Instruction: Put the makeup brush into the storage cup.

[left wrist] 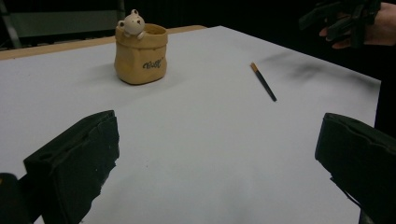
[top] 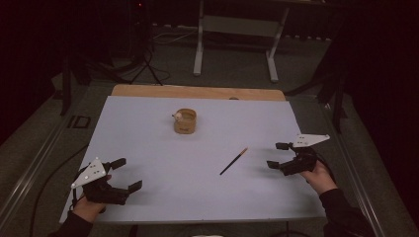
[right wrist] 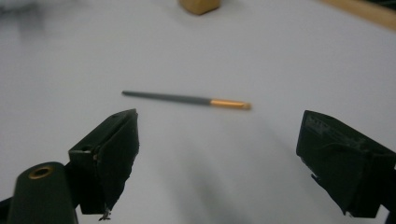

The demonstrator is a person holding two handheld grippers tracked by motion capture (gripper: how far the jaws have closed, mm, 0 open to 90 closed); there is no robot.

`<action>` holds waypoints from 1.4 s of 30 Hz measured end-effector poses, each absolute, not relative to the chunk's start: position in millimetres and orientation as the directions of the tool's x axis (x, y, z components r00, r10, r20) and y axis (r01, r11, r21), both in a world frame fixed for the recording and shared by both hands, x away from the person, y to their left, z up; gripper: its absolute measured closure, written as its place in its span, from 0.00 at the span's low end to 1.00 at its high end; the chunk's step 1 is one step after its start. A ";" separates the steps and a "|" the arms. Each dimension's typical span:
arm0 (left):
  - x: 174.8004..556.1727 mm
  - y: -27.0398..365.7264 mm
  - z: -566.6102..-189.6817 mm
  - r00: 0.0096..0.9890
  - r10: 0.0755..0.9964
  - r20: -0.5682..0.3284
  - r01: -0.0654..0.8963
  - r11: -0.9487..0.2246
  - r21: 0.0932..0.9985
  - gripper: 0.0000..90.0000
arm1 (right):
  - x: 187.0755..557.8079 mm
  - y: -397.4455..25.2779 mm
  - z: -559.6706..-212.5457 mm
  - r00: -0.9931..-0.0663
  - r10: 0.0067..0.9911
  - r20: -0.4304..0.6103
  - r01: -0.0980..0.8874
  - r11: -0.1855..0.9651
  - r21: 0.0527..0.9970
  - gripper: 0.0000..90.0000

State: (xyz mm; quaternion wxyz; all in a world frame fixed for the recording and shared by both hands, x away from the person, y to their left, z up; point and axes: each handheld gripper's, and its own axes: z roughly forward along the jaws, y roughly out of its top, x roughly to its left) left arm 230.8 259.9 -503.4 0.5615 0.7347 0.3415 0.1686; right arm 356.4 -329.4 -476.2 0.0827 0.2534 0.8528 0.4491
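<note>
**Two open grippers over a pale table**

I hold my right gripper (top: pixel 279 155) near the pencil (top: pixel 233 161), jaws wide apart and holding nothing. The pencil lies flat on the pale sheet (top: pixel 163 192), just ahead of these jaws. My left gripper (top: pixel 126 174) is also wide open and empty, well apart from it. A tan pot (top: pixel 185 121) stands farther back. Behind the table the room is dark, with a grey floor (top: pixel 237 59) and a metal frame (top: pixel 199 44).
</note>
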 end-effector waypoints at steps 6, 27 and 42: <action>230.7 259.6 -503.3 0.711 0.691 -0.133 0.313 -0.141 0.939 0.01 | 369.5 -323.7 -484.2 -0.885 0.450 0.120 0.385 0.563 0.732 0.16; 229.0 259.7 -502.8 0.711 0.692 -0.125 0.311 -0.150 0.939 0.01 | 418.7 -292.6 -484.6 -0.961 0.262 0.088 0.262 0.766 0.587 0.17; 228.5 259.8 -503.2 0.712 0.691 -0.126 0.313 -0.152 0.938 0.01 | 437.1 -268.0 -481.6 -0.988 0.142 0.056 0.152 0.867 0.475 0.17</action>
